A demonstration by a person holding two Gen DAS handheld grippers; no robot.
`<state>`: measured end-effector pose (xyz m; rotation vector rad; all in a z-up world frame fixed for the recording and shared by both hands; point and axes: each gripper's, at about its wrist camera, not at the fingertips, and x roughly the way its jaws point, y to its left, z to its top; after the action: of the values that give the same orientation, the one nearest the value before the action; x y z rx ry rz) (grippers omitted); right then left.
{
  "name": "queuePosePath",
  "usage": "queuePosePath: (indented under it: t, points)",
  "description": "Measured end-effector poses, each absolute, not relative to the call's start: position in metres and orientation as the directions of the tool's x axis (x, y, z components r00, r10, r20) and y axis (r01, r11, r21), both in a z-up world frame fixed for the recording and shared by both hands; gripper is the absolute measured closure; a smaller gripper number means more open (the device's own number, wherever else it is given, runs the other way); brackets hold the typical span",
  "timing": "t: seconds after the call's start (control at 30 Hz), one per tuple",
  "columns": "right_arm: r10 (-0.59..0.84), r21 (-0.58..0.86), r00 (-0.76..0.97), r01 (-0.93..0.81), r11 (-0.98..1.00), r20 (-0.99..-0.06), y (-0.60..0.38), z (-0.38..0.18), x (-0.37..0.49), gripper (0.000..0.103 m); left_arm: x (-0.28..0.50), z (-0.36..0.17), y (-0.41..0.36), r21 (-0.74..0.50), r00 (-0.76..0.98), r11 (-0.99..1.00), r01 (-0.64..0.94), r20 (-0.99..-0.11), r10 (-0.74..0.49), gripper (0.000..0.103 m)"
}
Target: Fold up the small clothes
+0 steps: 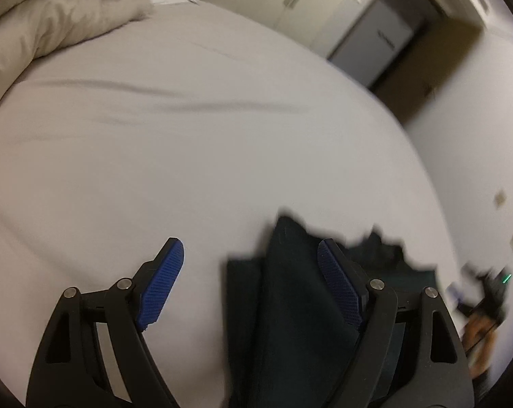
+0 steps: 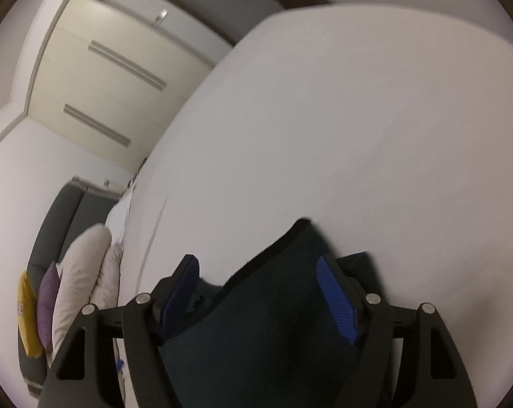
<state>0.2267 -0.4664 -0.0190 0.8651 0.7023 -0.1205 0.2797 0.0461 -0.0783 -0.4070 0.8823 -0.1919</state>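
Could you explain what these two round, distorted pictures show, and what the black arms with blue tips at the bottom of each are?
Each picture comes from a wide-angle camera mounted on a hand-held gripper, looking forward along its two fingers; a person carries one in each hand. The black arms are the jaws, and the blue parts are their grip pads. One view belongs to the left gripper, the other to the right gripper. Both point down at a bed with a white sheet. A dark garment lies on it, partly between each pair of jaws. Both jaws stand open, so neither grips the cloth. Pillows and a wardrobe are behind.
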Motion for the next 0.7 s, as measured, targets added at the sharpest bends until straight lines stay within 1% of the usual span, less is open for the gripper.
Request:
queuePosePath:
  t: [0.1,0.17,0.2,0.27,0.37,0.4,0.43,0.47,0.5,0.53,0.57,0.63,0.7]
  points:
    - [0.132,0.673,0.819,0.353,0.65,-0.558,-0.482,0.002,0.195,0.028,0.252,-0.093,0.03,-0.398,0.59,0.917,0.041,-0.731,-0.343,0.022]
    - [0.134,0.649,0.819,0.33,0.686,-0.558,-0.489,0.012,0.176,0.029,0.231,-0.1,0.023,-0.374,0.583,0.925,0.064,-0.738,-0.339,0.022]
    - [0.15,0.646,0.815,0.315,0.696,-0.559,-0.489,0.013,0.169,0.031,0.224,-0.103,0.021,-0.371,0.582,0.926,0.07,-0.739,-0.34,0.022]
    - [0.18,0.626,0.797,0.289,0.724,-0.577,-0.489,0.012,0.149,0.032,0.21,-0.11,0.019,-0.372,0.569,0.925,0.074,-0.746,-0.346,0.022]
    - [0.192,0.554,0.74,0.279,0.785,-0.645,-0.476,-0.001,0.123,0.034,0.19,-0.123,0.016,-0.385,0.541,0.917,0.103,-0.752,-0.376,0.022]
    - [0.206,0.542,0.724,0.267,0.797,-0.659,-0.47,-0.008,0.116,0.035,0.185,-0.126,0.014,-0.387,0.538,0.916,0.111,-0.751,-0.383,0.024]
    - [0.219,0.538,0.709,0.26,0.802,-0.67,-0.464,-0.015,0.111,0.036,0.18,-0.126,0.012,-0.39,0.538,0.913,0.122,-0.747,-0.391,0.03]
    - [0.228,0.537,0.699,0.259,0.803,-0.678,-0.459,-0.021,0.106,0.037,0.175,-0.128,0.012,-0.396,0.533,0.909,0.134,-0.744,-0.403,0.033]
    - [0.239,0.545,0.691,0.262,0.796,-0.682,-0.455,-0.028,0.101,0.038,0.172,-0.129,0.012,-0.403,0.526,0.905,0.14,-0.744,-0.412,0.04]
    - [0.249,0.56,0.691,0.268,0.784,-0.678,-0.456,-0.033,0.096,0.038,0.168,-0.132,0.012,-0.41,0.521,0.901,0.14,-0.744,-0.419,0.045]
    - [0.255,0.572,0.693,0.271,0.774,-0.674,-0.457,-0.036,0.093,0.039,0.167,-0.133,0.016,-0.422,0.517,0.895,0.143,-0.74,-0.431,0.046]
    - [0.282,0.599,0.693,0.266,0.755,-0.663,-0.458,-0.042,0.087,0.044,0.162,-0.132,0.023,-0.442,0.516,0.885,0.148,-0.728,-0.451,0.055]
    - [0.292,0.599,0.682,0.267,0.755,-0.671,-0.457,-0.047,0.086,0.048,0.156,-0.134,0.029,-0.466,0.513,0.87,0.164,-0.713,-0.478,0.059]
